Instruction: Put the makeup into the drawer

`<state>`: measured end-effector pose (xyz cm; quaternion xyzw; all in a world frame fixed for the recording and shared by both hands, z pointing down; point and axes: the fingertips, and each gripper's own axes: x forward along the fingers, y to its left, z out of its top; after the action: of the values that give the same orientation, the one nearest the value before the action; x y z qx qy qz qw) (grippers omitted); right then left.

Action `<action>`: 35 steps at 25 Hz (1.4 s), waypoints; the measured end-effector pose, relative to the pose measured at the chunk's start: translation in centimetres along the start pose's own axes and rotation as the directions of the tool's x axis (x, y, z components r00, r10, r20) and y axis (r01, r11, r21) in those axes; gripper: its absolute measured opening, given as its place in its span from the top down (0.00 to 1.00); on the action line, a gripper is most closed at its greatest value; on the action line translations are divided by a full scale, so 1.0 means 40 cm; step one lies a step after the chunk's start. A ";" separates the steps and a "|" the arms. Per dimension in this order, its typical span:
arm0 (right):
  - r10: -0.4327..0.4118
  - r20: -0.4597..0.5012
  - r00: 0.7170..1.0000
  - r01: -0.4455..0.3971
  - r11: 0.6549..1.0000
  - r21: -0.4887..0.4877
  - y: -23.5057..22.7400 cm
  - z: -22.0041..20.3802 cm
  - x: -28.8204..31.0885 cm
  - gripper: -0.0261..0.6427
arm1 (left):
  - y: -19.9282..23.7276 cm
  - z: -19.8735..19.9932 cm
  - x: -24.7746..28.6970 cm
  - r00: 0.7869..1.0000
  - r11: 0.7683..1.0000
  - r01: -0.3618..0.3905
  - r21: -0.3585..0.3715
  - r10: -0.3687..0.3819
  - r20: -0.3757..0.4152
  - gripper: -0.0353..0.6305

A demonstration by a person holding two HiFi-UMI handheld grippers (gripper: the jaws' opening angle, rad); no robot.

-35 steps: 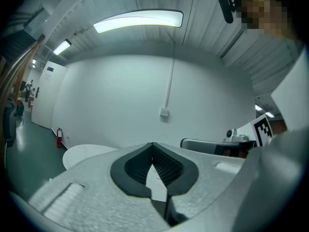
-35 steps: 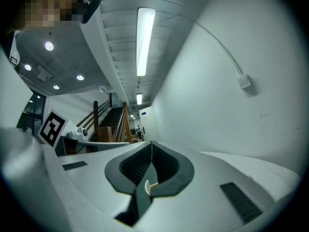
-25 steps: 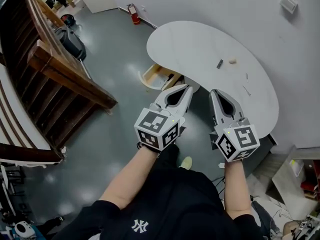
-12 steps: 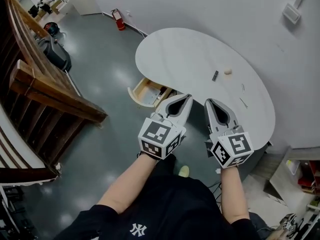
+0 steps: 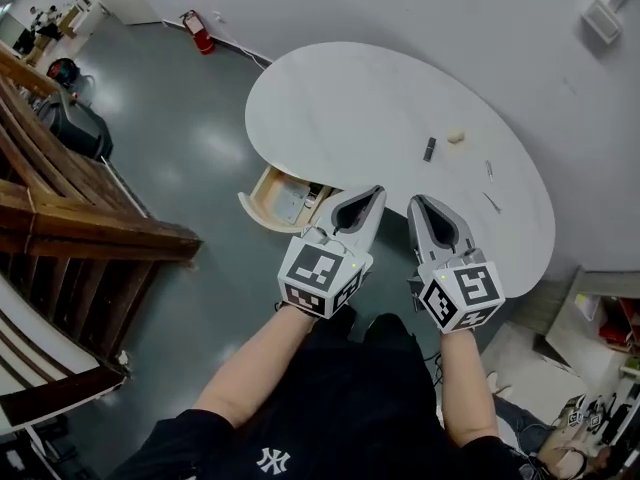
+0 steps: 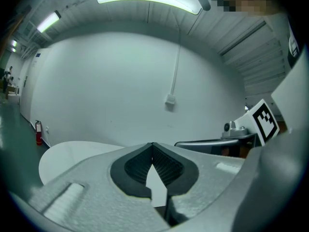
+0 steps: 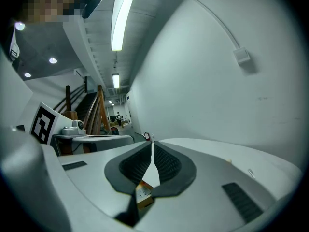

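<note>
On the white curved table (image 5: 350,98) lie several small makeup items: a dark stick (image 5: 429,149), a beige round piece (image 5: 456,137) and two thin pencils (image 5: 490,186). An open wooden drawer (image 5: 258,213) juts out under the table's left near edge, with small things inside. My left gripper (image 5: 376,190) hangs shut and empty over the near edge, just right of the drawer. My right gripper (image 5: 417,200) is beside it, also shut with nothing held. In the left gripper view the left gripper's (image 6: 152,144) tips meet. In the right gripper view the right gripper's (image 7: 152,142) tips meet too.
A wooden stair railing (image 5: 90,228) runs along the left. A red fire extinguisher (image 5: 196,30) stands by the far wall, and a dark bag (image 5: 75,123) sits on the grey floor. Boxes and clutter (image 5: 600,318) crowd the floor at the right.
Both grippers have come forward and lower, up to the table's near edge, and the table and drawer now sit closer in view. Both stay shut.
</note>
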<state>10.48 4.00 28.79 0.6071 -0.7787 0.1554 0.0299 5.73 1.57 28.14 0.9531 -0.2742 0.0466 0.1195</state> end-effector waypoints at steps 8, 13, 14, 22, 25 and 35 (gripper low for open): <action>-0.016 -0.084 0.996 0.012 0.998 -0.055 -0.094 -0.047 0.063 0.85 | 0.051 -0.041 0.086 0.998 0.999 0.051 -0.007 -0.051 -0.045 0.94; 0.012 -0.130 0.991 -0.023 0.997 -0.078 -0.183 -0.075 0.112 0.83 | 0.063 -0.077 0.182 0.996 0.999 0.044 -0.022 -0.046 -0.074 0.94; 0.022 -0.139 0.990 -0.034 0.996 -0.083 -0.202 -0.079 0.125 0.82 | 0.065 -0.086 0.206 0.996 0.999 0.040 -0.025 -0.042 -0.080 0.94; 0.119 -0.273 0.955 -0.162 0.977 -0.139 -0.343 -0.152 0.244 0.75 | 0.106 -0.160 0.386 0.989 0.998 -0.016 -0.066 0.006 -0.147 0.94; 0.160 -0.337 0.928 -0.223 0.962 -0.156 -0.402 -0.198 0.287 0.68 | 0.132 -0.205 0.449 0.982 0.996 -0.046 -0.077 0.031 -0.186 0.94; 0.281 -0.533 0.798 -0.426 0.889 -0.168 -0.563 -0.365 0.409 0.56 | 0.215 -0.348 0.600 0.953 0.983 -0.135 -0.128 0.093 -0.289 0.94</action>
<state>25.63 -12.09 51.16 0.3783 -0.8589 0.1969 0.2836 21.09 -14.25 47.04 0.9079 -0.3118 0.1684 0.2239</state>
